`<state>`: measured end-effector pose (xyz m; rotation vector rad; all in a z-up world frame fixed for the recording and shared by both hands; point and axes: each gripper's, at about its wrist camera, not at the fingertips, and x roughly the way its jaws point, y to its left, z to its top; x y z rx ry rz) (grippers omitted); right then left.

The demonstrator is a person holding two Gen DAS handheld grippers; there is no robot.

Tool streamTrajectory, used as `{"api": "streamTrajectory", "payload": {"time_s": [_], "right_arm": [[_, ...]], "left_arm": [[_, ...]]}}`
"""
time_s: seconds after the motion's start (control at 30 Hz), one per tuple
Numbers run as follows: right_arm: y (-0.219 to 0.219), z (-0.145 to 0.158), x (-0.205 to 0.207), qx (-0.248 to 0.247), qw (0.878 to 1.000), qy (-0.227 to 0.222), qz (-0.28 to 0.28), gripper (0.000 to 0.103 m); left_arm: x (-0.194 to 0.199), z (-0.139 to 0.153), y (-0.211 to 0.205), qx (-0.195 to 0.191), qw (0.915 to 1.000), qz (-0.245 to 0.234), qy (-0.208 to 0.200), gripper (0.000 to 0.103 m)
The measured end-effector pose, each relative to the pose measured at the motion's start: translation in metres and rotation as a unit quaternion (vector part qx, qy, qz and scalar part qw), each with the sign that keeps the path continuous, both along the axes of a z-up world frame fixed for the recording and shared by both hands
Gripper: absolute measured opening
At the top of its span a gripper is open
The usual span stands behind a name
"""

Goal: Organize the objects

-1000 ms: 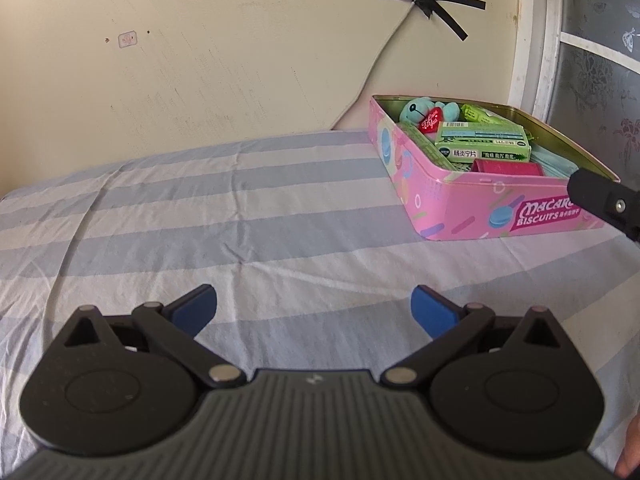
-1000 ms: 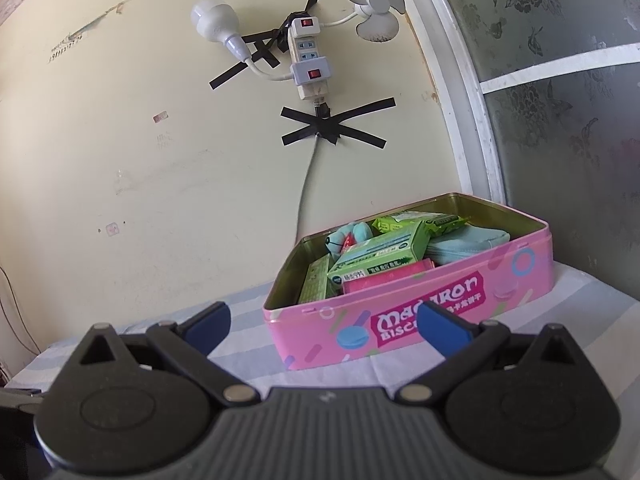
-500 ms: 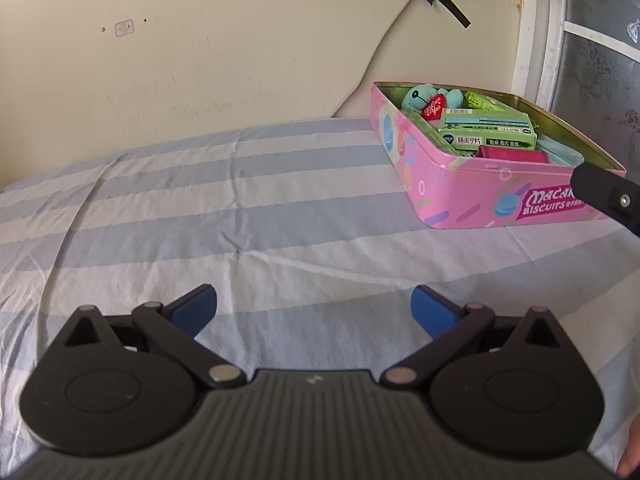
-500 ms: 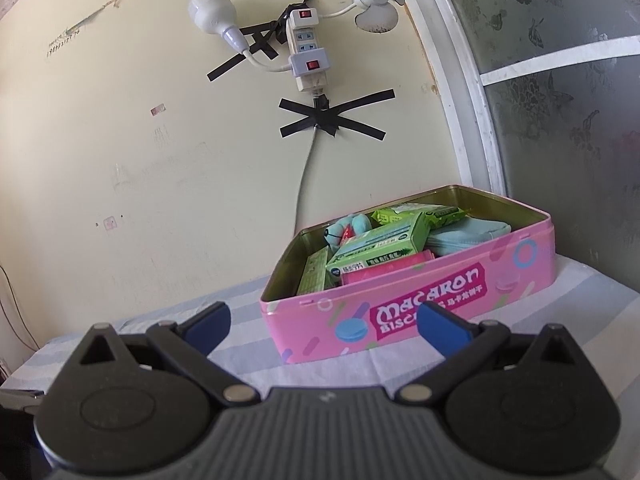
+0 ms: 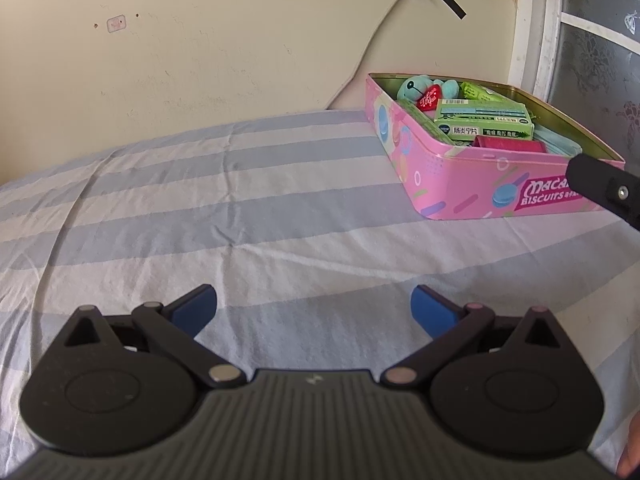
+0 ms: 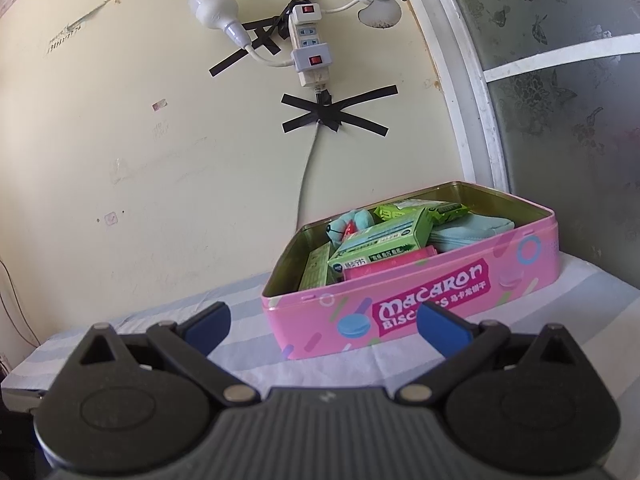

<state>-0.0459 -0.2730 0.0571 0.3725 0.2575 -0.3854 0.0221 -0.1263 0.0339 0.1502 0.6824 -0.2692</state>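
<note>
A pink Macaron biscuit tin [image 5: 460, 184] [image 6: 424, 292] without a lid sits on the striped sheet near the wall. Inside it lie a teal plush toy [image 5: 416, 90] [image 6: 350, 220], a green medicine box [image 5: 484, 120] [image 6: 384, 246], a pink box [image 5: 508, 145] and a light blue pouch [image 6: 472, 228]. My left gripper [image 5: 314, 310] is open and empty over bare sheet, well left of and short of the tin. My right gripper [image 6: 324, 322] is open and empty just before the tin's front wall; part of it shows in the left wrist view as a black arm [image 5: 600, 184].
The blue and white striped bed sheet [image 5: 200, 208] spreads wide to the left of the tin. A cream wall [image 6: 160, 140] stands close behind, with a taped power strip [image 6: 308, 50], bulb and small fan. A frosted window [image 6: 560, 100] borders the right side.
Both views have shifted slightly: the tin sits a little lower and further right in the left wrist view, and a bit lower in the right wrist view. Both grippers stayed open.
</note>
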Motion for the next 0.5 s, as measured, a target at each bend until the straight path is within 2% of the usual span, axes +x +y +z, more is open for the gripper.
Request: {"api": "streamTrajectory", "payload": {"time_s": [0.5], "right_arm": [[-0.0004,0.0004,0.0016,0.002,1.0,0.002,0.0,0.103]], "left_arm": [[0.0008,0.0006,0.0014,-0.003,1.0,0.002,-0.001,0.103]]}}
